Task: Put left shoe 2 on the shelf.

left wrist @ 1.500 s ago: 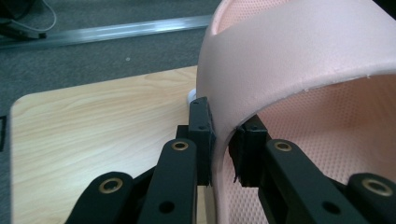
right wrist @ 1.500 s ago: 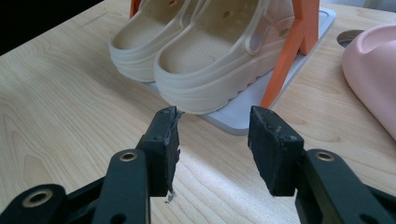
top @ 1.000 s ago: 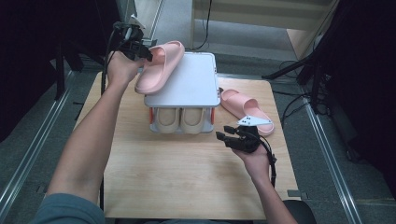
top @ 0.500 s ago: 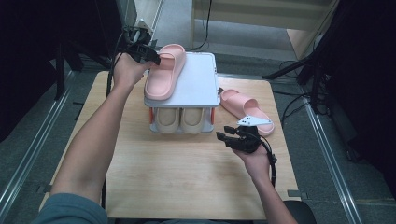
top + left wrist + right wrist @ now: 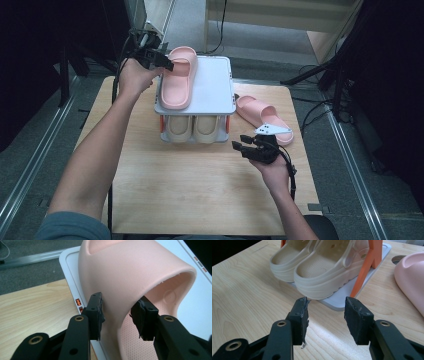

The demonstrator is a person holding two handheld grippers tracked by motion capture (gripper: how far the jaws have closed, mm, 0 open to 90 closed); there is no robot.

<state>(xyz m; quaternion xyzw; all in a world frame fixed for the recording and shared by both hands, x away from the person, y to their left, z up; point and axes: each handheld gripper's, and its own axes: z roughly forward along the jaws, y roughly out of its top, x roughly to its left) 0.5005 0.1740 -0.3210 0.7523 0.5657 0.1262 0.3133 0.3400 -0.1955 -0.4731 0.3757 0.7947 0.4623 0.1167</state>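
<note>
- High view: a pink slipper [image 5: 178,79] lies on the white top shelf [image 5: 216,85] of a small rack [image 5: 195,115], along its left side. The left tool [image 5: 165,64] is at the slipper's far left edge, at the strap. A beige pair of clogs [image 5: 194,128] sits on the lower shelf. A second pink slipper [image 5: 262,117] lies on the wooden surface [image 5: 200,185] just right of the rack. The right tool [image 5: 241,145] hovers over the surface in front of the rack's right corner, near the second slipper, nothing in it.
- Left gripper view: the left tool [image 5: 117,315] straddles the strap of the slipper [image 5: 140,272]. Jaws have just been opening; the left pad sits against or just off the strap's outer wall, the right pad stands clear inside the opening. No squeeze on the strap: the tool is open, slipper resting on the shelf [image 5: 70,282].
- Right gripper view: the right tool [image 5: 327,312] is open, jaws apart with bare surface [image 5: 244,300] between them. It points at the clogs [image 5: 322,272] and an orange rack post [image 5: 367,270]. The second slipper's [image 5: 412,282] edge shows at right.
</note>
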